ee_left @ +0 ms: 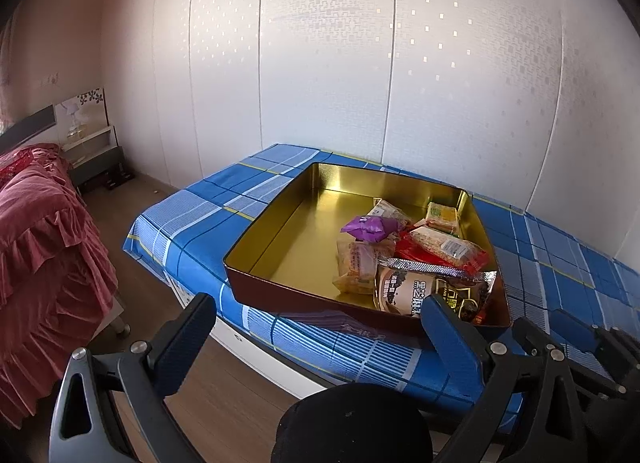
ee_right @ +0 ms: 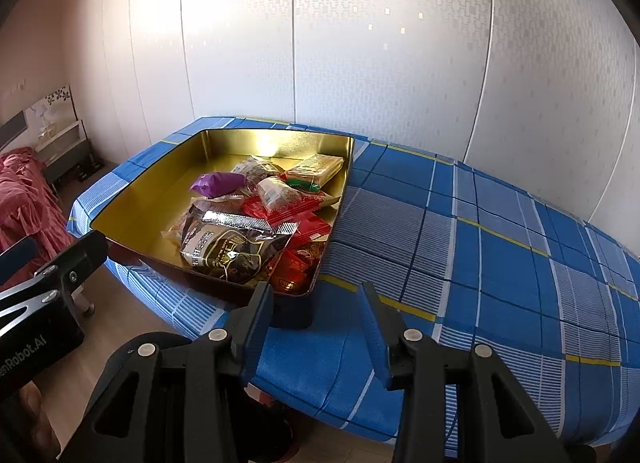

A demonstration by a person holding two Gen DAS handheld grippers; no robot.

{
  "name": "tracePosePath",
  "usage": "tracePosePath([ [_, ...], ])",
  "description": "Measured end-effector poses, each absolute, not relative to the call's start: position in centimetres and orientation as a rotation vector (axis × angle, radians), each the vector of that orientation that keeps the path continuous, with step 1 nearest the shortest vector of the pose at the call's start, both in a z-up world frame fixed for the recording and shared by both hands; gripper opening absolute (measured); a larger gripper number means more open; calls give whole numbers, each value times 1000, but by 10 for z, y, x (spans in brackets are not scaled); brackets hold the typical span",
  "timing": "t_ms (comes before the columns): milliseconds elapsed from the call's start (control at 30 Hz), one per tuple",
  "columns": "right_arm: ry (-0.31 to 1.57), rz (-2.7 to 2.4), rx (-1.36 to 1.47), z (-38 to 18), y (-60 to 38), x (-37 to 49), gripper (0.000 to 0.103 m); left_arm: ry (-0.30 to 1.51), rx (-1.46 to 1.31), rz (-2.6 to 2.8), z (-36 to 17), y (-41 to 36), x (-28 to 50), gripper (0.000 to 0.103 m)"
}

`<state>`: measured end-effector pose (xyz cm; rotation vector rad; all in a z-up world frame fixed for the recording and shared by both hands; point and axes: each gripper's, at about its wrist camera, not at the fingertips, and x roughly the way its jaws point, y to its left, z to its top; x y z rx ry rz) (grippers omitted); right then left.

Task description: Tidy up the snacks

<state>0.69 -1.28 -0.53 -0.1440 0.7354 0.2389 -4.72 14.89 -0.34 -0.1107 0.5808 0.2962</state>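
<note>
A gold-lined tin tray [ee_left: 276, 223] [ee_right: 132, 207] sits on a table with a blue checked cloth [ee_left: 192, 215] [ee_right: 480, 247]. Several snack packets lie piled in its right half: a purple packet [ee_left: 366, 227] [ee_right: 216, 184], a dark foil bag [ee_left: 420, 295] [ee_right: 228, 251], red packets [ee_left: 440, 251] [ee_right: 304, 223] and clear-wrapped bars [ee_left: 442, 217] [ee_right: 320, 169]. My left gripper [ee_left: 320, 307] is open and empty, short of the tray's near edge. My right gripper [ee_right: 316, 295] is open and empty over the cloth by the tray's near right corner.
A bed with a red ruffled cover [ee_left: 44, 231] [ee_right: 24, 191] stands at the left over wooden floor [ee_left: 224, 399]. A nightstand [ee_left: 96, 155] is behind it. White patterned wall panels [ee_left: 328, 55] back the table. The left gripper's body [ee_right: 44, 295] shows in the right wrist view.
</note>
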Motion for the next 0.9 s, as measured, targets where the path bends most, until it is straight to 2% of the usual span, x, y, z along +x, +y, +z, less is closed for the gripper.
tracePosePath([
  [900, 740, 225, -101, -7, -24, 9, 44, 577, -77, 302, -2, 132, -49, 102],
])
